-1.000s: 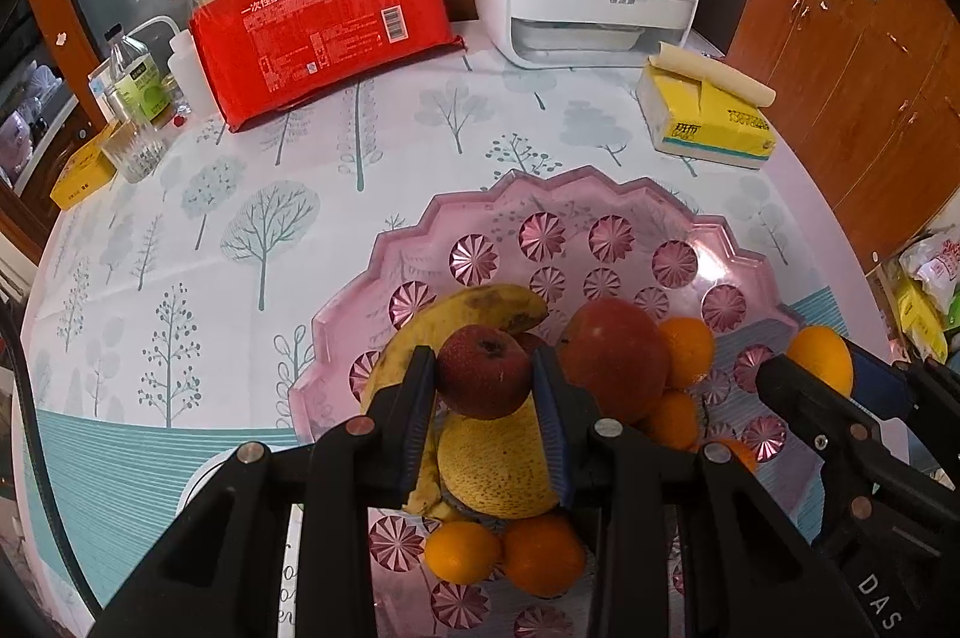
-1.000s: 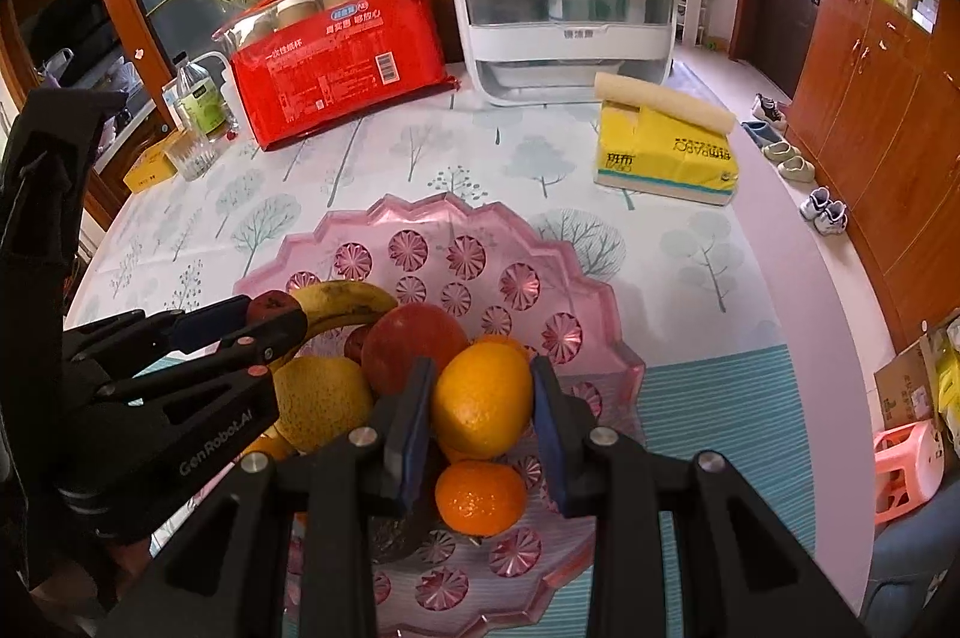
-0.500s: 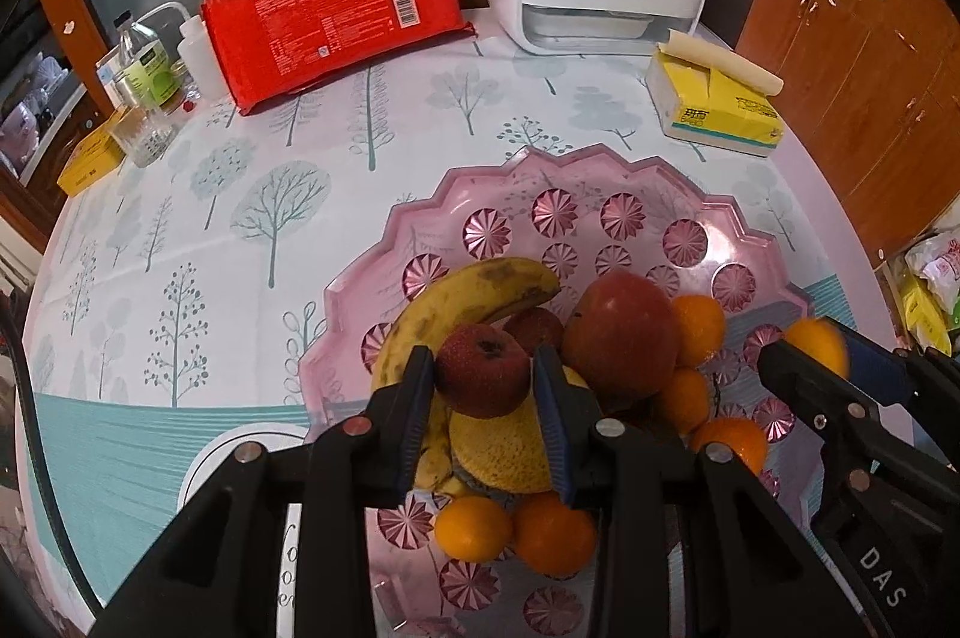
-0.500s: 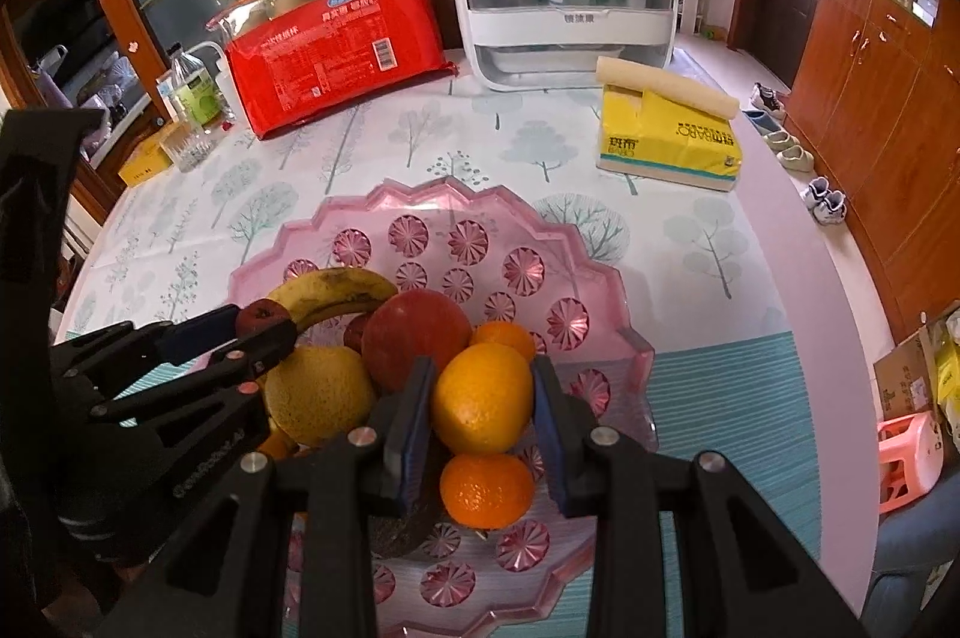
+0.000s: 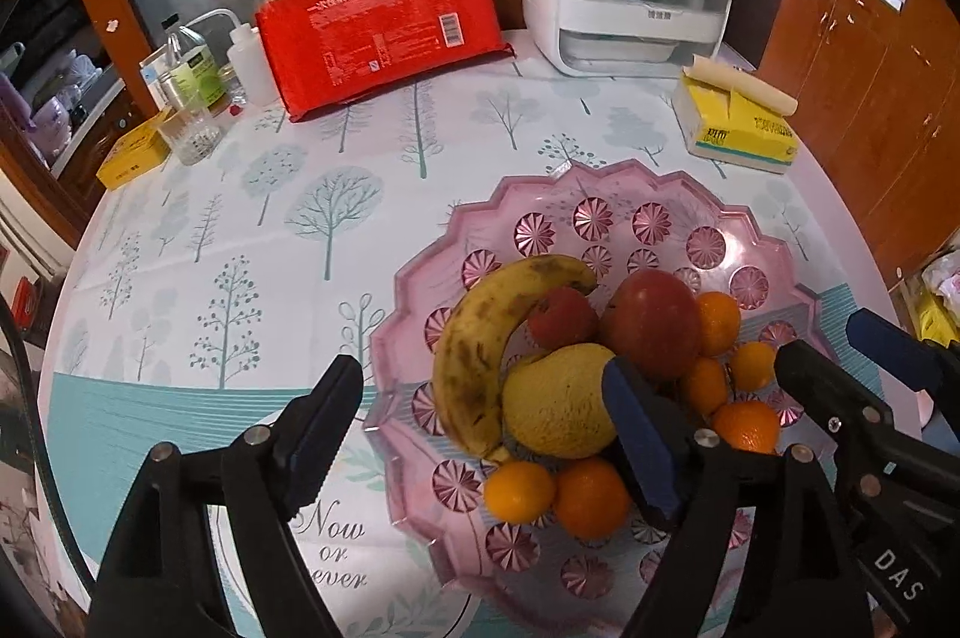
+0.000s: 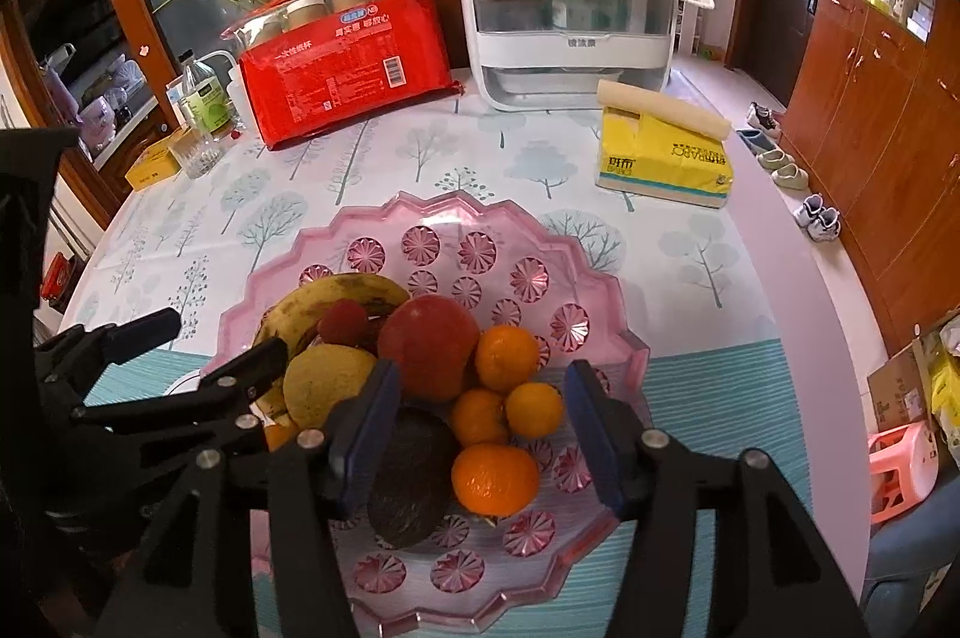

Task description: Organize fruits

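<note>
Hovering over pink tray [image 6: 630, 338]: left gripper [image 5: 480, 434] and right gripper [image 6: 480, 422] both spread apart, empty. Risk: fingers nudging orange [image 6: 495, 479], toppling heaped fruit off tray.

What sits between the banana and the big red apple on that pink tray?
A small red fruit lies between the banana and the big red apple on the pink tray, seen from the left wrist; the right wrist shows it too.

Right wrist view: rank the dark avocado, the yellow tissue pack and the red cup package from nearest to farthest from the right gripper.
1. Dark avocado, in the pink tray, beside the right gripper left finger.
2. Yellow tissue pack, on the table's right side, past the tray.
3. Red cup package, far left, at the back.
</note>
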{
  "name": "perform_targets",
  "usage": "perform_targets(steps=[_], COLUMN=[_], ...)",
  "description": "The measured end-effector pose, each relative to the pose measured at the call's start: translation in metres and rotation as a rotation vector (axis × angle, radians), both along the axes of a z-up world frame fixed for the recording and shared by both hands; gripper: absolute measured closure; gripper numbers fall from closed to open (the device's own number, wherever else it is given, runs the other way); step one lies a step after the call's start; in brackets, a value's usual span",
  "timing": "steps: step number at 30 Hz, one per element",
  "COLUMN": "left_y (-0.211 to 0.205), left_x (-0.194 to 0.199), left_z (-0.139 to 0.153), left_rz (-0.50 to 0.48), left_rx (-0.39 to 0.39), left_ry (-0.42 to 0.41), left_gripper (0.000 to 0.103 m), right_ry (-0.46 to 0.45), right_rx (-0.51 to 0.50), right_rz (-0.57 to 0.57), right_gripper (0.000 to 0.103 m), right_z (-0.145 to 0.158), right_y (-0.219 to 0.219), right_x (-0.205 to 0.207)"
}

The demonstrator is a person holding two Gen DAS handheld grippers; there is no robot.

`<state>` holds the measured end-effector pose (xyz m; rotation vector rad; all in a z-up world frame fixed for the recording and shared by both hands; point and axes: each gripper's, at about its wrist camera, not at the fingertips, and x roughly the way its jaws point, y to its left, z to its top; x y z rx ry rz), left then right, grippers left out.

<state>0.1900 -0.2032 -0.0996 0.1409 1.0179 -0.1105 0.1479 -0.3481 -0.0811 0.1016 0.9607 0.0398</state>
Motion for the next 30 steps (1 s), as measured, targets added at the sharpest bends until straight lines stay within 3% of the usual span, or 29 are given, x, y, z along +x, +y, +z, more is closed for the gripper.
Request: perform_targets(steps=[19, 22, 30], left_y=[0.044, 0.053, 0.078], left_x=[-0.082, -0.096, -0.135], left_z=[0.050, 0.059, 0.080], left_rz=[0.042, 0.045, 0.049], left_rx=[-0.054, -0.065, -0.057], left_ry=[-0.047, -0.047, -0.064], left_gripper=[0.016, 0.011, 0.010], right_ry=[-0.004, 0.002, -0.022], right_rx=[0.041, 0.047, 0.050], right_rz=[-0.013, -0.013, 0.007], right_gripper=[0.045, 0.045, 0.044], right_z=[0.027, 0.032, 0.065], right_y=[0.019, 0.023, 0.041], right_x=[-0.062, -0.074, -0.109])
